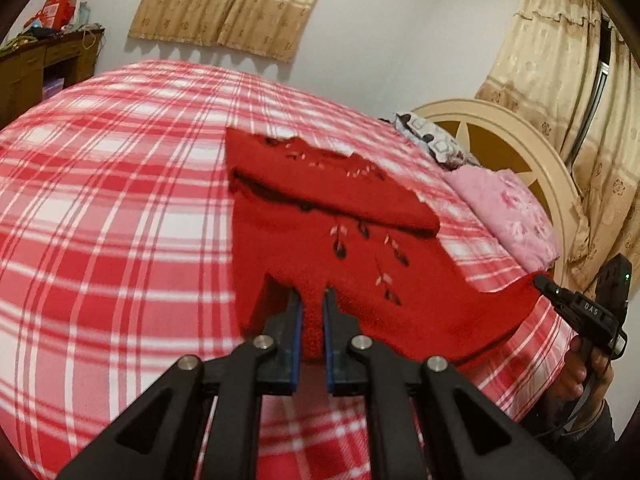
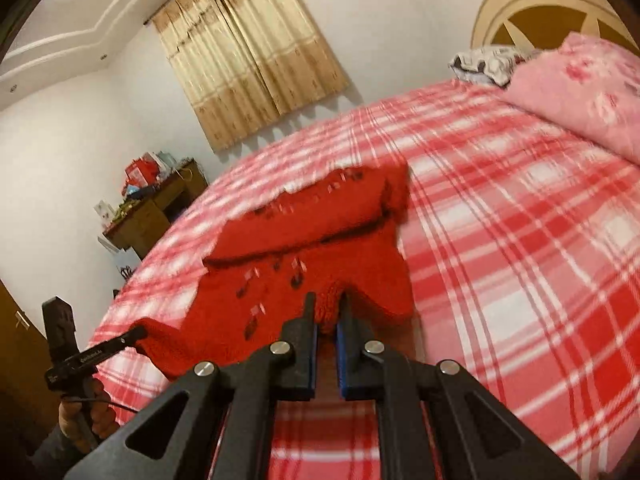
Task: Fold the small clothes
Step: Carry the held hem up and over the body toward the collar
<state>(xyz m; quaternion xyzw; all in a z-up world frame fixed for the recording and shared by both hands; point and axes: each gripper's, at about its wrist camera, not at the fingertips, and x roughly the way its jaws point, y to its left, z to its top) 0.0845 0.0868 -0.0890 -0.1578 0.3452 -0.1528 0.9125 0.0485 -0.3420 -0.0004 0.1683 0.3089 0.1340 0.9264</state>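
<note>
A: Left gripper (image 1: pixel 313 294): jaws drawn narrow, pinching a bunched edge of the red knitted sweater (image 1: pixel 320 208); knit wedged between the blue pads (image 1: pixel 298 344); hem lifted off the sheet at that spot.

B: Right gripper (image 2: pixel 327 300): same story; jaws close together, a tuft of red knit clamped between them; fabric tented upward at the pinch.

A: From the left wrist view the right gripper sits at four o'clock, its tip on the sweater's other near corner; a hand (image 1: pixel 588 364) wraps the handle below it.

B: From the right wrist view the left gripper shows at eight o'clock, tip buried in a red corner; fingers (image 2: pixel 100 408) visible on its grip.

A: Sweater runs from the jaws toward twelve o'clock; a folded-over sleeve band crosses the body; small pale and dark leaf stitching on the front; far part lies flat on the red-and-white plaid bedsheet (image 1: pixel 120 208).

B: Outward: pink floral quilt (image 2: pixel 580 92) at two o'clock; patterned pillow (image 2: pixel 484 64) beside it; cream headboard (image 2: pixel 532 4) behind; tan curtain (image 2: pixel 248 52) at eleven; cluttered wooden desk (image 2: pixel 148 216) at nine.
</note>
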